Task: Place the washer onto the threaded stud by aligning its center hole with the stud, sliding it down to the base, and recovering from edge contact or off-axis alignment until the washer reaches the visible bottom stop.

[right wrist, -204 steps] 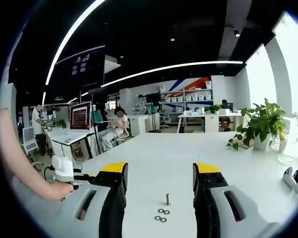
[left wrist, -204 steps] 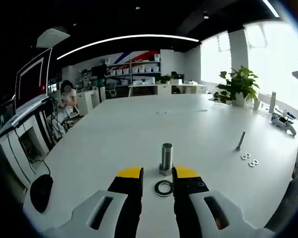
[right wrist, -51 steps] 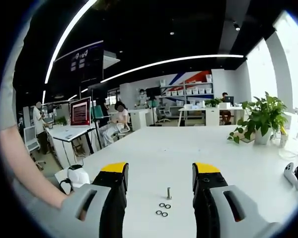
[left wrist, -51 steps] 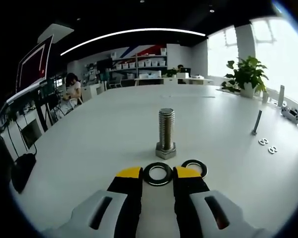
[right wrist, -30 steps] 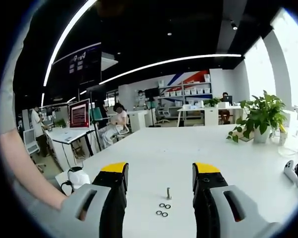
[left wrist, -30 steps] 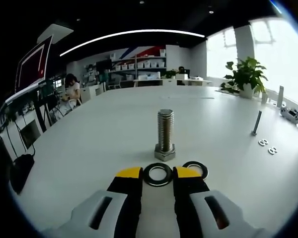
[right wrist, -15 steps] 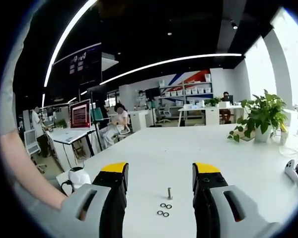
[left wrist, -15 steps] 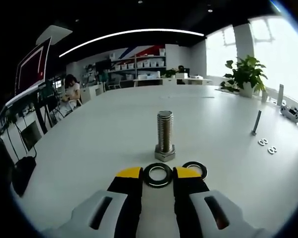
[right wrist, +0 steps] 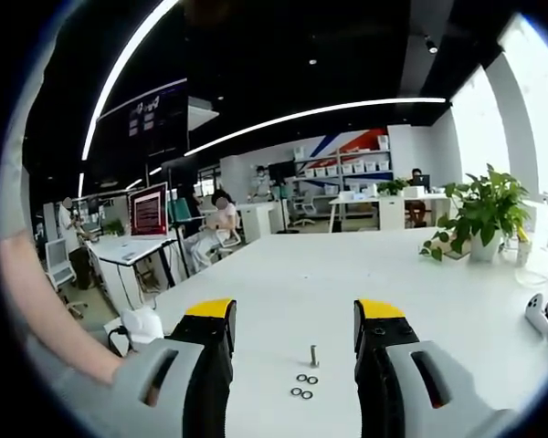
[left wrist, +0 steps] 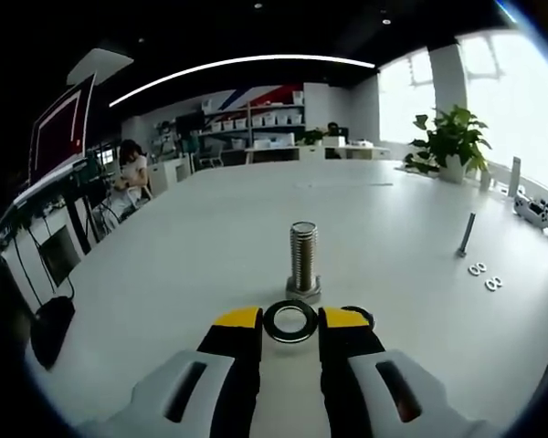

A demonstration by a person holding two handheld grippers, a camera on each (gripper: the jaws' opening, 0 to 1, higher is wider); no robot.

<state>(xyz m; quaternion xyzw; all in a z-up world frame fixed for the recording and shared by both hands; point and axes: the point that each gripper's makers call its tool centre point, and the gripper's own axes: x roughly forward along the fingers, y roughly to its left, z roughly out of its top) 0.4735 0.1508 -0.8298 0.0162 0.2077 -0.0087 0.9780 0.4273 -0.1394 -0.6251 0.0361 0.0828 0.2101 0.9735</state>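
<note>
Standing over the white table (left wrist: 164, 265), I note the left gripper (left wrist: 289, 319) clamped on the washer (left wrist: 290, 321), which lies flat between the yellow-tipped jaws, its centre hole showing. The threaded stud (left wrist: 303, 258) stands upright on its hex base just beyond the washer and rises above it in the left gripper view; the two look close, and whether they touch I cannot tell. A second dark ring (left wrist: 358, 315) lies on the table beside the right jaw. The right gripper (right wrist: 294, 315) is held well back with its jaws spread wide and nothing between them; far between them in its view sit a small bolt (right wrist: 313, 355) and spare washers (right wrist: 302, 385). In my judgement the pickup is done and the placement is not: the washer has yet to be raised clear of the stud's top, centred on the axis, and slid down to the base. Nothing is yet on the threads.
</note>
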